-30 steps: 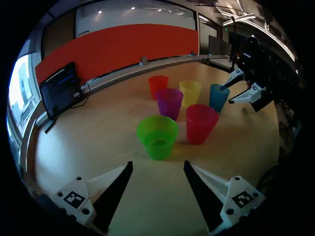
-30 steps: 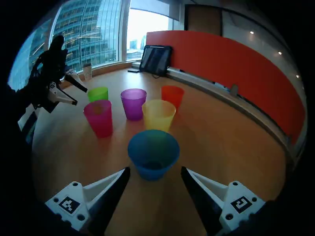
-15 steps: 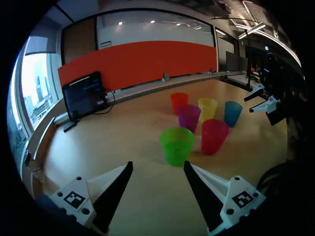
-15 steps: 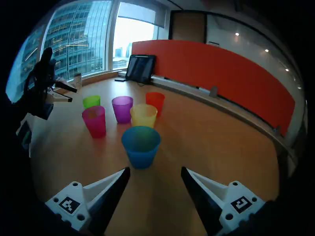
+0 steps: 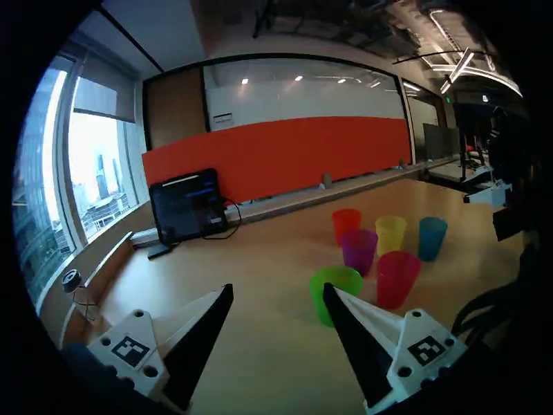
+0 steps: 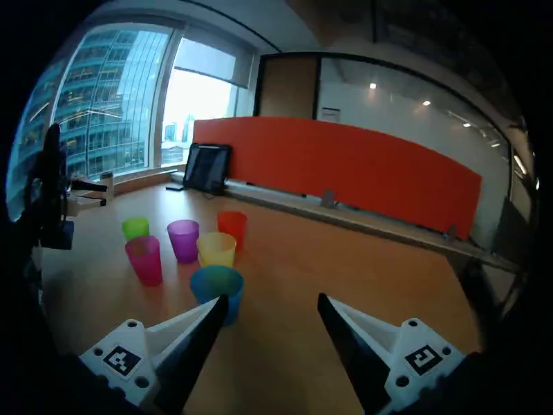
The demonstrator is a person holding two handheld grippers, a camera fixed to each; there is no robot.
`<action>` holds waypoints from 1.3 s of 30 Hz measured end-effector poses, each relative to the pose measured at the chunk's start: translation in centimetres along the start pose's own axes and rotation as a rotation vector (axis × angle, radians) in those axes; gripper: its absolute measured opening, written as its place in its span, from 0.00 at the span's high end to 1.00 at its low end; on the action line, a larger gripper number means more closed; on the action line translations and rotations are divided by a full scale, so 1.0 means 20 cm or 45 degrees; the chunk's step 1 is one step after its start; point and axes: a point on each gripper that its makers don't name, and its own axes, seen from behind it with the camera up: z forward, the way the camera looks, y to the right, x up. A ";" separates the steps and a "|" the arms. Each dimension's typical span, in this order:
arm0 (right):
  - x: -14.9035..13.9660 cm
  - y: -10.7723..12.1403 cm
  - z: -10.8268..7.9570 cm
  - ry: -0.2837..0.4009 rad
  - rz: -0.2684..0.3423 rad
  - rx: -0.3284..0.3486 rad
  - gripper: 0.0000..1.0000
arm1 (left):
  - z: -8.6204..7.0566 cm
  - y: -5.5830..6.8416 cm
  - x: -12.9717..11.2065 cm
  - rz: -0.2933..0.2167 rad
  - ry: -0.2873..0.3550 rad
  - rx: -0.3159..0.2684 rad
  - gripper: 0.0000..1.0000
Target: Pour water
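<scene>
Counting six cups (image 5: 359, 249) on table (image 5: 263, 263) | left claw (image 5: 276, 287) spread, empty | right claw (image 6: 272, 297) spread, empty

table (image 5: 263, 263) | six cups (image 5: 359, 250) stand on it in a close cluster | screen (image 5: 188, 206) stands behind them, leftward, at the table's far edge | wall panel (image 5: 311, 152) behind the screen | nearest cup (image 6: 216, 285) just ahead of right claw (image 6: 272, 298), left of its middle

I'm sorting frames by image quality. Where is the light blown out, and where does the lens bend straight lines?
Left gripper view: the window at left is largely washed out to white; the orange wall panel bows upward. Right gripper view: the window's middle pane glares white, and the orange wall panel curves likewise.
</scene>
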 end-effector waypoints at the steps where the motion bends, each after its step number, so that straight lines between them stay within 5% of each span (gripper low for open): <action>1: 0.02 0.01 0.00 0.021 0.009 -0.021 0.00 | 0.00 -0.01 0.02 -0.009 0.015 0.018 0.04; 14: 0.18 0.14 -0.04 0.269 0.168 -0.270 0.00 | -0.04 -0.07 0.15 -0.115 0.177 0.150 0.04; 27: 0.32 0.25 -0.17 0.460 0.176 -0.527 0.00 | -0.09 -0.12 0.30 -0.137 0.321 0.263 0.04; 39: 0.30 0.23 -0.21 0.498 0.245 -0.548 0.00 | -0.06 -0.08 0.28 -0.117 0.354 0.339 0.04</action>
